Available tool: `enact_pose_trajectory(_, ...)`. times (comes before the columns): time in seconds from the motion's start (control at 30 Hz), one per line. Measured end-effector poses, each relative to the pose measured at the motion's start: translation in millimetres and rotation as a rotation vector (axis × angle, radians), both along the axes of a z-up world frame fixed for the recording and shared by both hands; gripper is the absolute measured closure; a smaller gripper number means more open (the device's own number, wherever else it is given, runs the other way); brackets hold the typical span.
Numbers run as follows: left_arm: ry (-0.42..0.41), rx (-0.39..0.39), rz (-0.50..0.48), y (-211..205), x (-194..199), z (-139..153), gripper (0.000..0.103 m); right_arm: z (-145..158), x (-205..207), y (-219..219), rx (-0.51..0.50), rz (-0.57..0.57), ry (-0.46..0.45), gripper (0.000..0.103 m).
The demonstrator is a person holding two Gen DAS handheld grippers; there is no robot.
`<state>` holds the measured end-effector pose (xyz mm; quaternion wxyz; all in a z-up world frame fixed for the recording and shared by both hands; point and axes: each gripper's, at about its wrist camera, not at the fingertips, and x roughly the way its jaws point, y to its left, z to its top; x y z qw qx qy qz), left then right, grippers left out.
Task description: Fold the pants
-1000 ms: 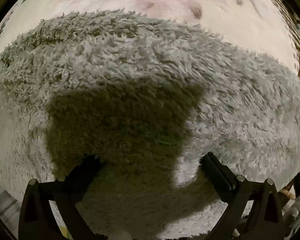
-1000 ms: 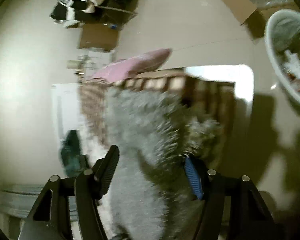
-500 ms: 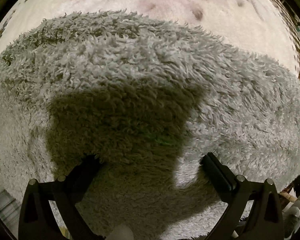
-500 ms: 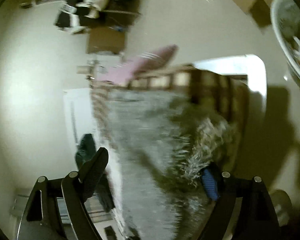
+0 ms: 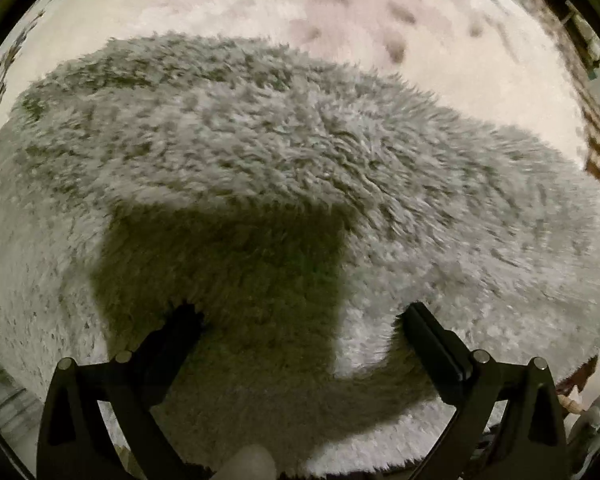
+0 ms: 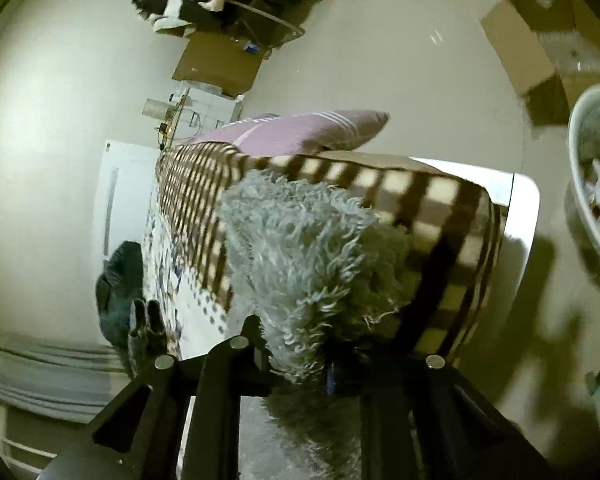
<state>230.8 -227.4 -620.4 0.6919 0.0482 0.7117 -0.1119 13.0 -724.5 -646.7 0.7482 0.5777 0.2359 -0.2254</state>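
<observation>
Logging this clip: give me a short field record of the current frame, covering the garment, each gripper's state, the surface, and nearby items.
garment: fluffy grey pants, spread flat in the left wrist view, one bunched end lifted in the right wrist view
left gripper: open, fingers resting on the pile, nothing pinched
right gripper: shut on the bunched pants fabric
surface: bed with pale patterned sheet and brown checked blanket
nearby: pink pillow, cardboard box, white basket
fold status: not complete

Pants (image 6: 300, 248) on bed (image 6: 440, 216); pillow (image 6: 300, 132) behind; basket (image 6: 592, 184) right.
</observation>
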Motion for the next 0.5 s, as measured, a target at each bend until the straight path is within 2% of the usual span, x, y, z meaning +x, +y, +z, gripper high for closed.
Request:
enact_pose_trajectory(0.13,-0.019,-0.079,0.037,23,-4,26,0.0,66,4,37,-0.116,0.066,-0.005,0.086)
enact_pose_trajectory(0.3,-0.043,-0.16,0.104,72,-6,62,0.0,132,45,110,-0.276,0.231,-0.017,0.086)
enact_pose_trajectory(0.43,-0.068,-0.197,0.169,130,-4,86,0.0,160,82,194,-0.347,0.407,-0.028,0.086)
enact_pose_trajectory(0.5,-0.085,-0.206,0.213,166,-4,95,0.0,161,103,246,-0.372,0.516,-0.026,0.087)
